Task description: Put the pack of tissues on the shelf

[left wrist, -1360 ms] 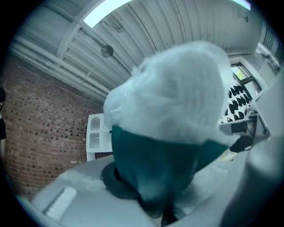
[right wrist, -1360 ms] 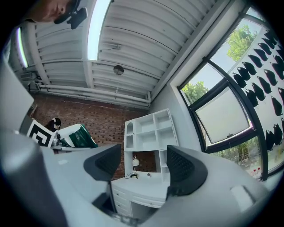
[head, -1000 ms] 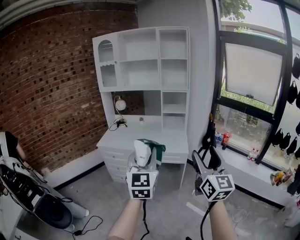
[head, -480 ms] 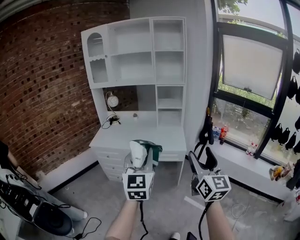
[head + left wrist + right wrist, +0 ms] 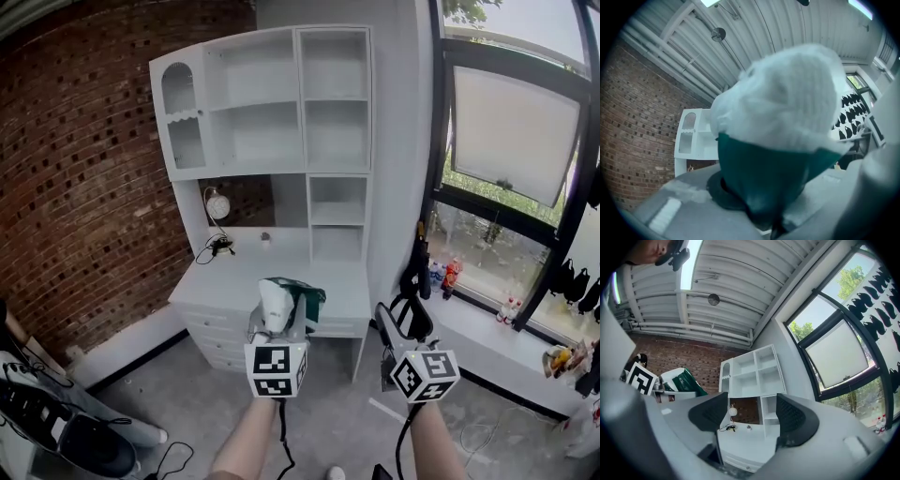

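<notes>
A brick wall (image 5: 84, 169) fills the left of the head view. In front of it the person's left forearm (image 5: 246, 441) reaches forward. The left claw (image 5: 279, 328) points roughly level and a little upward, with its marker cube facing the camera. It is clenched on the pack of tissues (image 5: 286, 302), gripping the dark green lower end, while the white upper part stands free above the jaws. In the left gripper view the pack (image 5: 783, 122) fills most of the frame.

The pack is in the air, short of the front edge of the white worktop (image 5: 281, 281) and well apart from the white shelf unit (image 5: 272, 103) above it, whose compartments look empty.

The pack looks light and soft. Its wrap is probably slick and gives under pressure, so a hold low on the bundle, across its narrow side, seems sound. A harder squeeze would only crumple it.

The right forearm (image 5: 433, 448) lies parallel to the left one. The right claw (image 5: 403, 323) is released, and its jaws stand wide with nothing between them in the right gripper view (image 5: 752, 420). A tall window (image 5: 511, 131) closes the right side.
</notes>
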Motion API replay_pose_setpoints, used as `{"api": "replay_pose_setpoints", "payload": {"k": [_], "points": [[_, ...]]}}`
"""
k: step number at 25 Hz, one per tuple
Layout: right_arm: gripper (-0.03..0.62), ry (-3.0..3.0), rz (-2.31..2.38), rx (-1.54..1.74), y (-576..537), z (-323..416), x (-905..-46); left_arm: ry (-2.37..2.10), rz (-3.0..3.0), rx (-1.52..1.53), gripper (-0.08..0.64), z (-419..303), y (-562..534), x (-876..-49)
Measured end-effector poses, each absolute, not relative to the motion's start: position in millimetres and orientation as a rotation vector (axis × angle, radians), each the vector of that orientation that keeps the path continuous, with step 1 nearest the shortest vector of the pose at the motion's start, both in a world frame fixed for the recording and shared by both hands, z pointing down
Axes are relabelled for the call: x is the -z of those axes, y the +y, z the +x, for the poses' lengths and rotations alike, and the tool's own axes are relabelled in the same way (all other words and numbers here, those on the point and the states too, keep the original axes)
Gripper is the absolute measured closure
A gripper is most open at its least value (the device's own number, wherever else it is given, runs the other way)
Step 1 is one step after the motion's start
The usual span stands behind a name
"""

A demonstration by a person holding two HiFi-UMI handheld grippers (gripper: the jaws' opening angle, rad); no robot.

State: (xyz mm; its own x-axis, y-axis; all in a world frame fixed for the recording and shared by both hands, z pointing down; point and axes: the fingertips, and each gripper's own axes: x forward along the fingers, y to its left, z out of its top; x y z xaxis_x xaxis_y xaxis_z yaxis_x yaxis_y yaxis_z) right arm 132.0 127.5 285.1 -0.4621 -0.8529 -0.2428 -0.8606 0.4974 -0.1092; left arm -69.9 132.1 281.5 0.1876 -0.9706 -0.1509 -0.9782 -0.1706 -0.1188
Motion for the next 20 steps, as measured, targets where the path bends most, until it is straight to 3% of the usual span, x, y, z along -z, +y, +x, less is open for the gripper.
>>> {"api": "replay_pose_setpoints", "payload": {"k": [9,20], "points": [[0.276,2.492,-1.391,-0.067,52.2,146.5,-265.6,1.901,-2.246,-0.064,0.449,-46.8,58.5,-268.8],[0.276,2.535,-1.402,0.039,-6.1,138.9,-306.4,1.951,-2.293,-0.002,0.449,-51.6,0.2,-307.9]]}}
